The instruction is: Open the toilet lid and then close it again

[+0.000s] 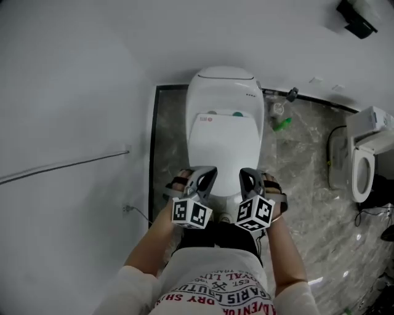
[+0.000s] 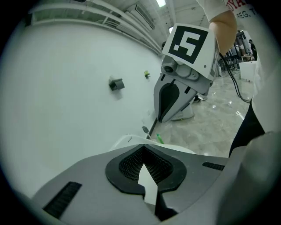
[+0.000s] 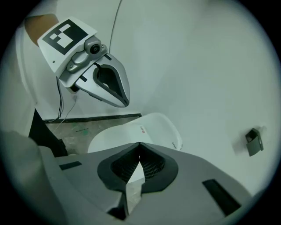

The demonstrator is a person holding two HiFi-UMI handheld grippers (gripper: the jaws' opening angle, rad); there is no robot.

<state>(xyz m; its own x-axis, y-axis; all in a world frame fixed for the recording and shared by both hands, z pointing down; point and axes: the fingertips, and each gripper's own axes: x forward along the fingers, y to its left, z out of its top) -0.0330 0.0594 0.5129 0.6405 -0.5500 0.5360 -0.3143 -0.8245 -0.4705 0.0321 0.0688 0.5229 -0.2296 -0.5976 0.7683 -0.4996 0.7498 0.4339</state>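
Observation:
In the head view, the white toilet [image 1: 225, 111] stands against the wall with its lid [image 1: 225, 138] down. My left gripper [image 1: 207, 176] and right gripper [image 1: 247, 178] hang side by side over the toilet's front edge, clear of the lid. Both point forward and down. The left gripper [image 2: 142, 148] has its tips together with nothing between them, and beyond it a strip of the toilet [image 2: 129, 139] and the right gripper [image 2: 175, 94] show. The right gripper [image 3: 139, 146] is likewise shut and empty above the closed lid [image 3: 147, 129], with the left gripper [image 3: 109, 83] beside it.
A second toilet [image 1: 363, 163] stands at the right on the marble floor [image 1: 301, 184]. A green bottle [image 1: 282, 125] lies beside the toilet near the wall. A thin rail [image 1: 61, 165] runs along the left wall. A dark fixture [image 1: 357, 18] is mounted high on the right.

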